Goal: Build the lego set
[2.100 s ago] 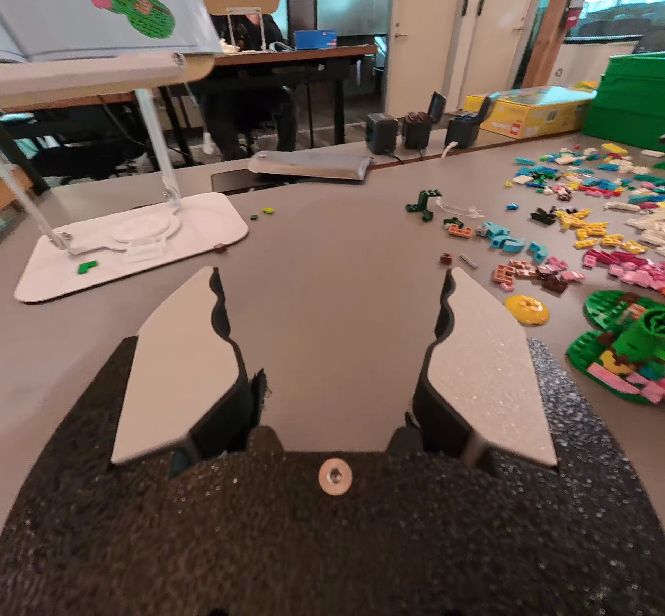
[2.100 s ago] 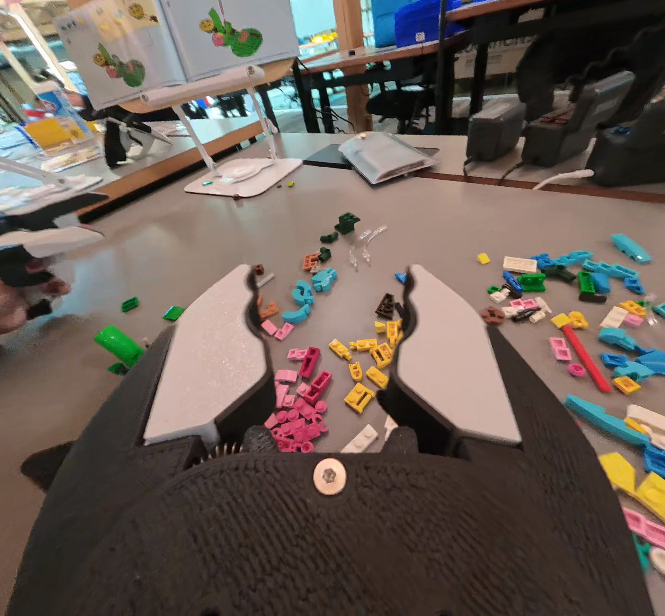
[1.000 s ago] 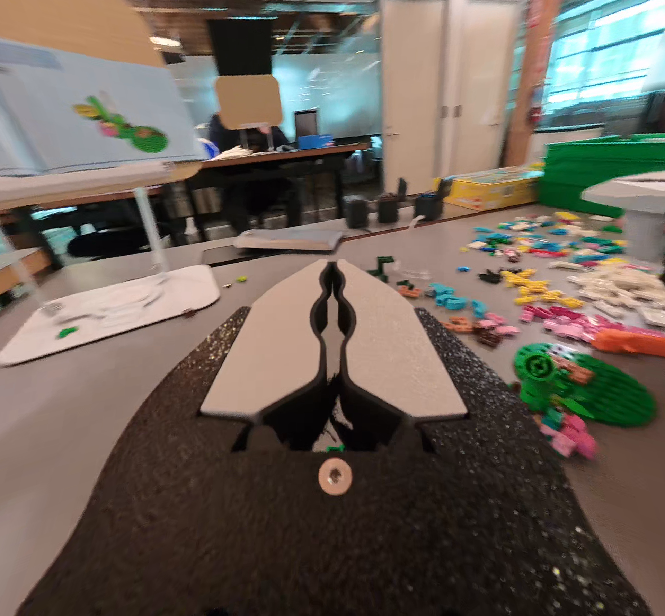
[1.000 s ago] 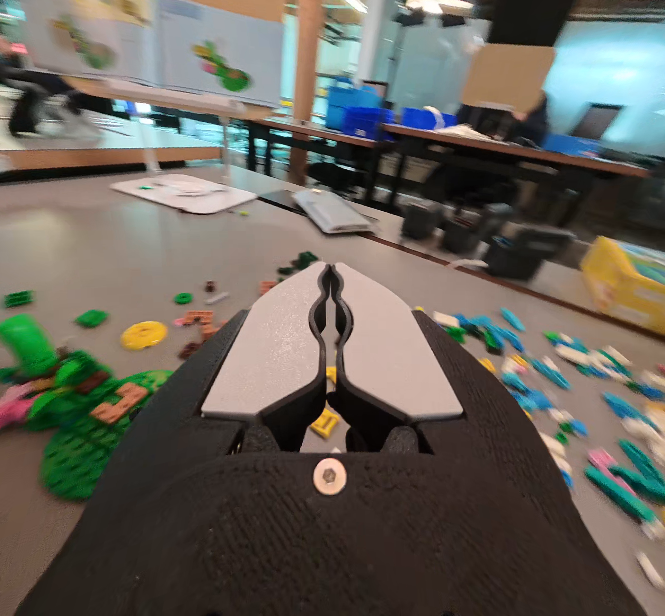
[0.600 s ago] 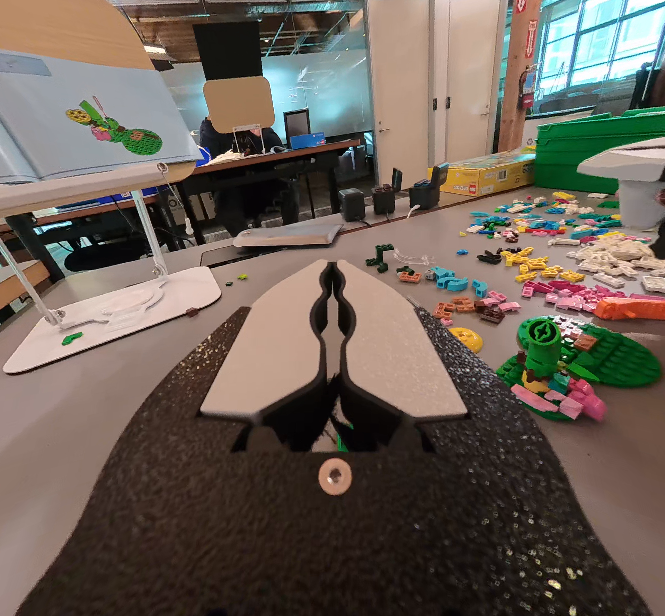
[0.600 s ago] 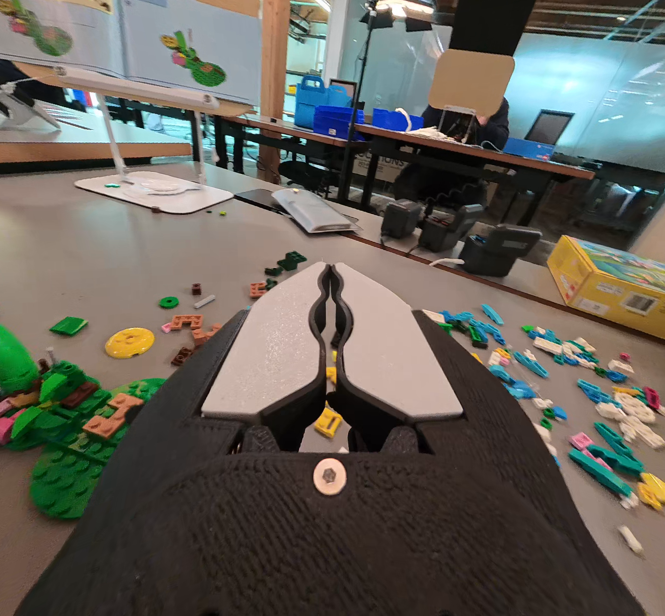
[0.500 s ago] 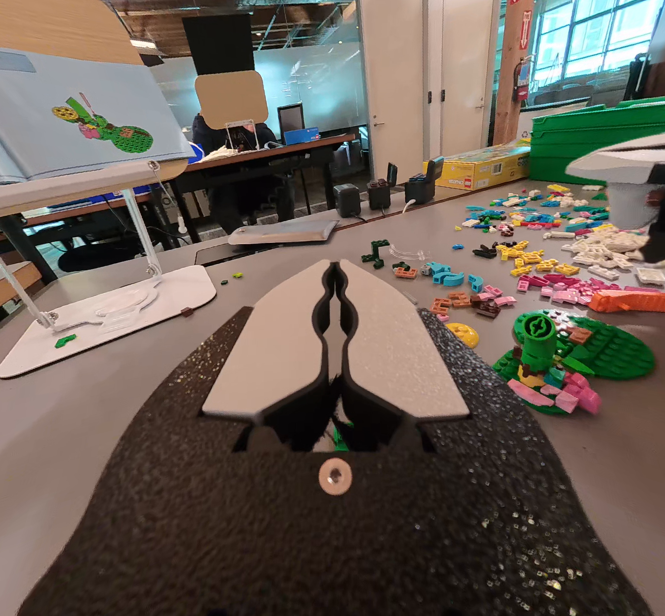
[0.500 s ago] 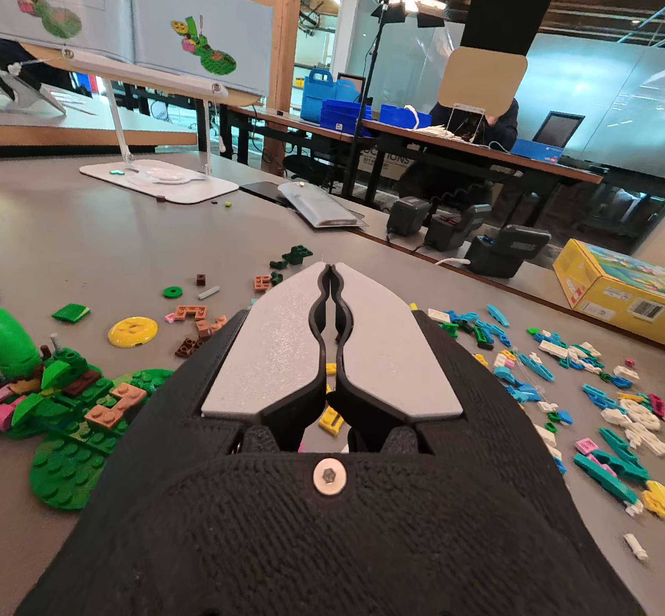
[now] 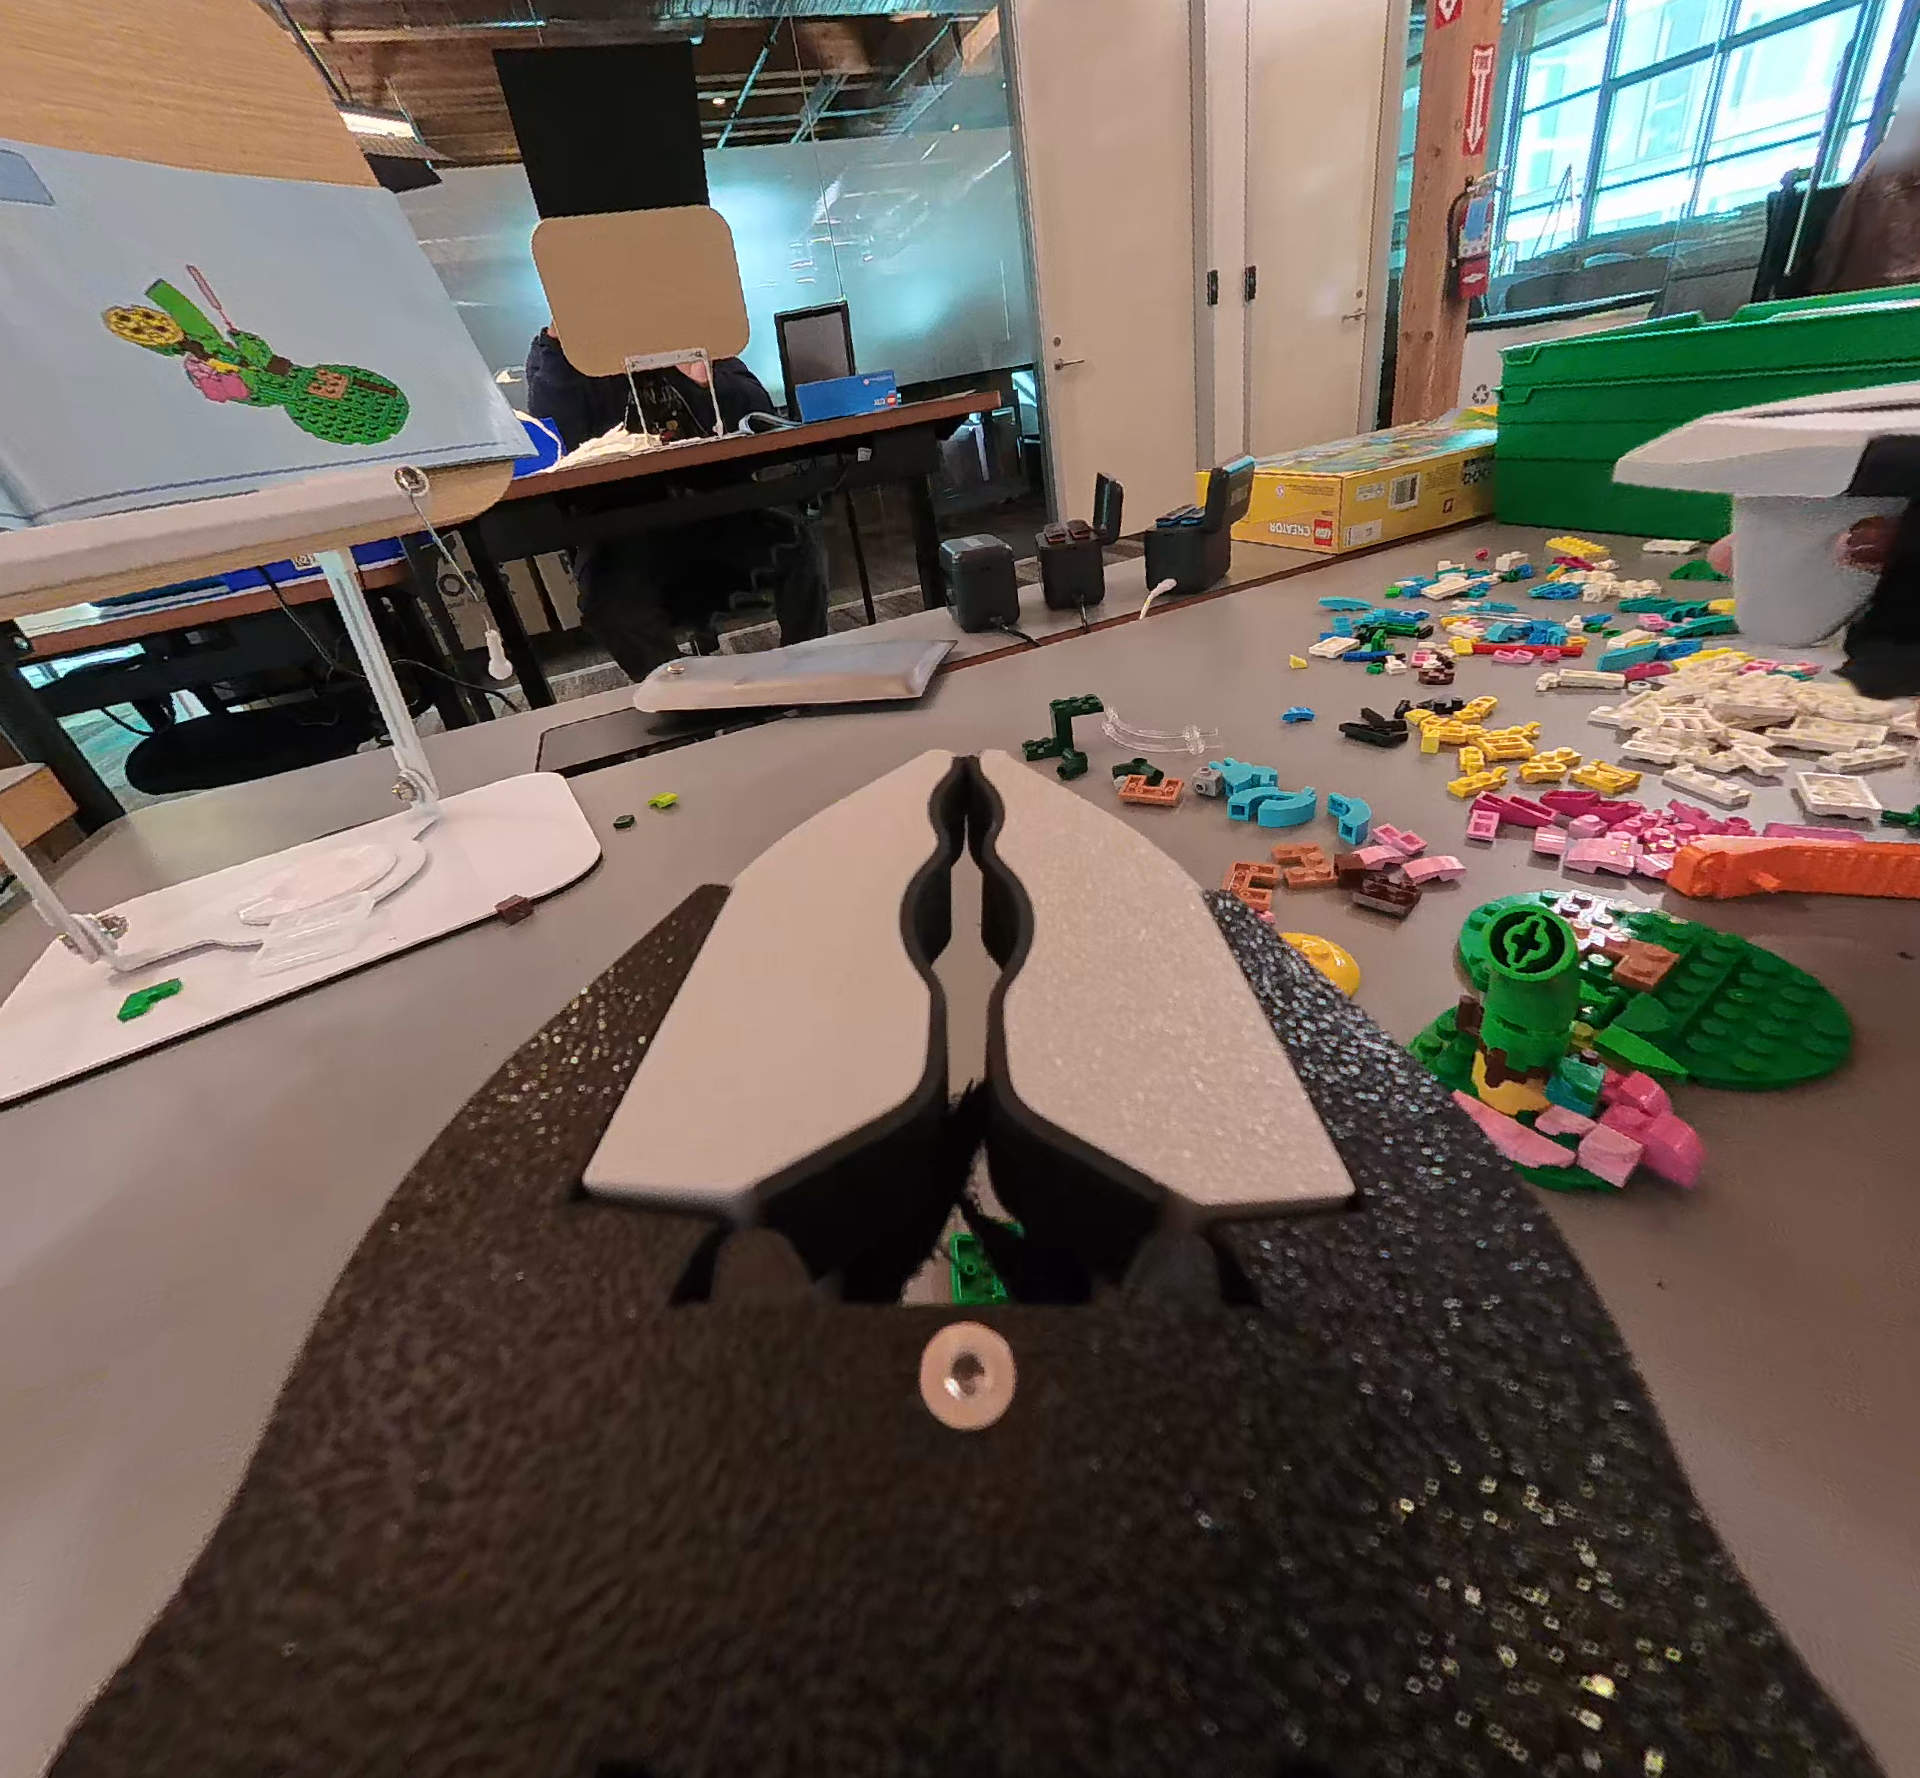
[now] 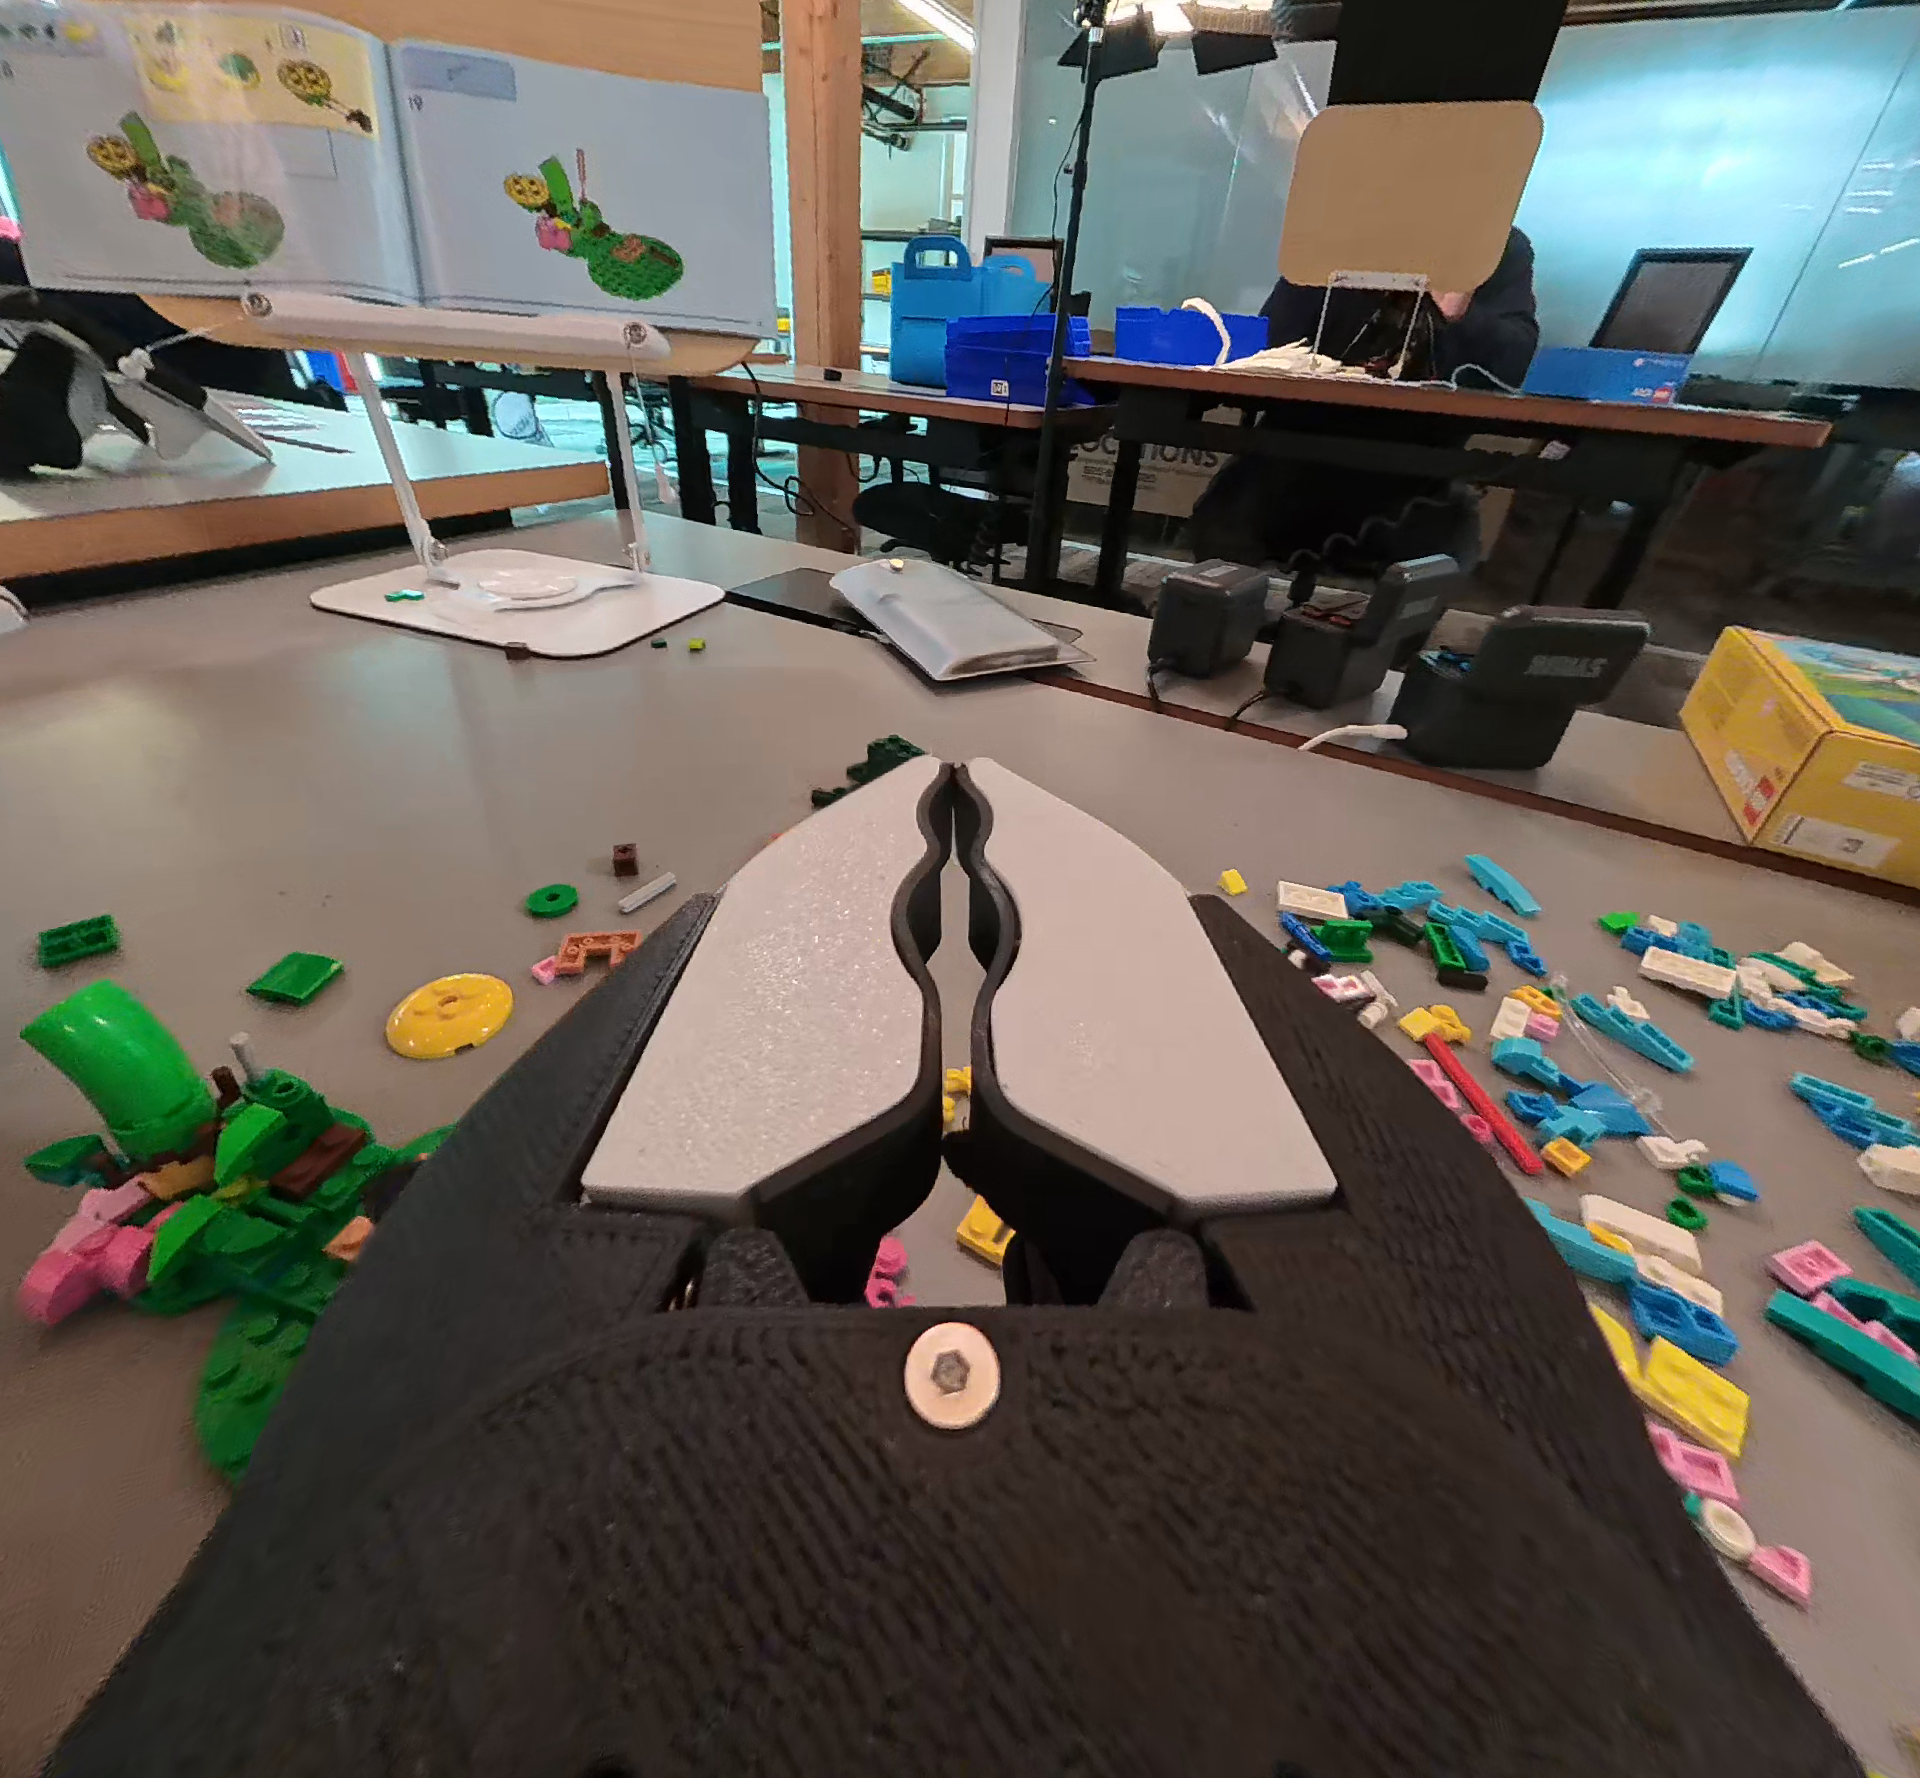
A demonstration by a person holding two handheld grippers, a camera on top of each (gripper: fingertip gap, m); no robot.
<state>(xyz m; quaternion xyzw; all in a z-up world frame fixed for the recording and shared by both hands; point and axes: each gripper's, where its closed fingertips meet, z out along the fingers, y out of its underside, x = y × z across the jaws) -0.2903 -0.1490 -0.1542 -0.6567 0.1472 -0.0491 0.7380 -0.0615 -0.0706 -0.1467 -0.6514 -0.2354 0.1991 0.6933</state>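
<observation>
At the far left of the grey tabletop (image 9: 260, 1157) stands a white flat-based stand (image 9: 312, 887) holding an open instruction booklet (image 9: 218, 346) with pale blue pages. A small green piece (image 9: 149, 998) lies on its base and a tiny brown brick (image 9: 513, 908) sits at the base's edge. Behind the stand, a grey soft pouch (image 9: 795, 674) lies near the table's back edge, and three dark chargers (image 9: 1081, 565) sit in a row beyond it.

The left gripper (image 9: 968, 772) is held low over the bare table, its grey fingers pressed together at the tips. A small green plate (image 9: 971, 1269) shows in the gap near their roots; whether it is clamped or lies beneath cannot be told.

Just right of it is the half-built lego model (image 9: 1621, 1011): a round green studded base with a green cylinder, brown bits and pink blocks. A yellow round dish (image 10: 449, 1013) lies near it, and an orange brick-separator tool (image 9: 1797, 871) just beyond.

The right gripper (image 10: 953, 772) hovers over the sorted loose bricks (image 10: 1579, 1053), fingers closed tip to tip with nothing seen between them. Pink and yellow pieces lie under its fingers; blue, teal and white ones spread to its right. A yellow cardboard box (image 10: 1808, 752) sits at the far right, well apart from the model.
</observation>
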